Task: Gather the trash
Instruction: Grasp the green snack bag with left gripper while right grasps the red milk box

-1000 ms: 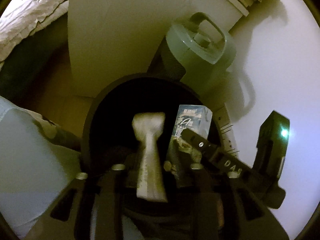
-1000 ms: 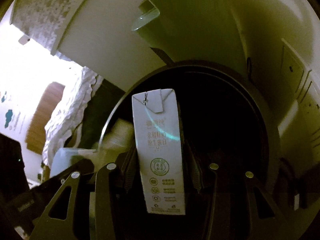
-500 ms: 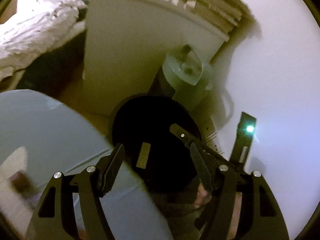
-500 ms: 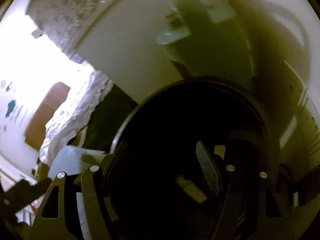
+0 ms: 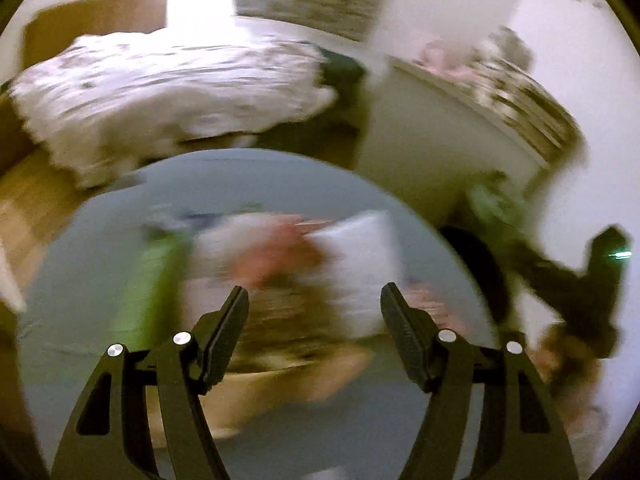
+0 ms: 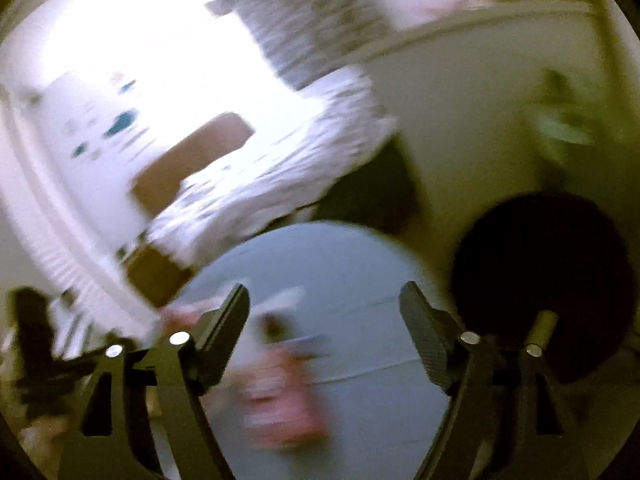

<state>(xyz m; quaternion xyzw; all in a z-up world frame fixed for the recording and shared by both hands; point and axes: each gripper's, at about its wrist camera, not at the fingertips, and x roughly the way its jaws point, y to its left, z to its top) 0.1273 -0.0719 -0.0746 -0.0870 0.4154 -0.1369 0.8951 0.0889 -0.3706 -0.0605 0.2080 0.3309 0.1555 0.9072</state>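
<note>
Each tool (image 5: 312, 294) (image 6: 324, 294) is black, ribbed-fingered, with silver screws.

The left gripper (image 5: 312, 300) is hovering with jaws spread wide over blurred litter (image 5: 304, 256) lying on a round grey table (image 5: 100, 240).

I am in a bedroom at home. A bed with a rumpled white patterned quilt (image 5: 168, 96) and a brown wooden headboard (image 5: 96, 16) fills the far side of my left view, standing on a warm wooden plank floor (image 5: 36, 204). Just beside it is a white cabinet (image 5: 436, 160) with a stack of books (image 5: 524, 108) and something pink on top, blurred. Nearer me sits a round pale blue tabletop (image 5: 100, 280) strewn with blurred wrappers, and a round black bin (image 6: 544, 280) stands next to it. A bright window (image 6: 132, 40) glares beyond the bed, with a patterned grey curtain (image 6: 304, 20) beside it.
</note>
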